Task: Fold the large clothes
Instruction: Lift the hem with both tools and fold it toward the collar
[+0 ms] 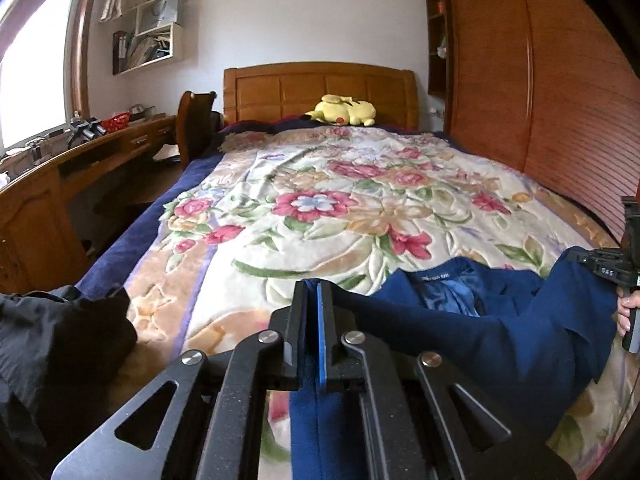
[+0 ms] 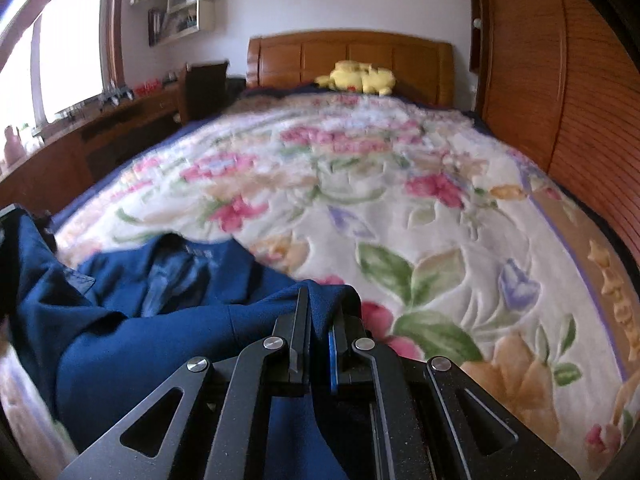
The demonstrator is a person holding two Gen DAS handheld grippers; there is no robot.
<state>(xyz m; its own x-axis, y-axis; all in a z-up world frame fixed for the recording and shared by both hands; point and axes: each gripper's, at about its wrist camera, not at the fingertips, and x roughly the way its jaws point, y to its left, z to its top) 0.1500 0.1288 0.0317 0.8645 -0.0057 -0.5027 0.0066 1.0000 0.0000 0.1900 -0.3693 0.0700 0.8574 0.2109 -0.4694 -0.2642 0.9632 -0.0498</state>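
Plush toy far off; black garment beside left gripper.

Rumpled navy blue coat, lining up, on floral blanket

Navy blue coat on cream floral blanket.

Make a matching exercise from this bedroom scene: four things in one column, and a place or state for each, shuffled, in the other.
Things:
1. blue coat
2. yellow plush toy
3. black garment
4. left gripper

Places or states:
A. by the headboard
B. bunched at the bed's near left corner
C. shut on blue fabric
D. spread across the floral blanket, collar label showing

Pairs: 1-D, 2-A, 3-B, 4-C
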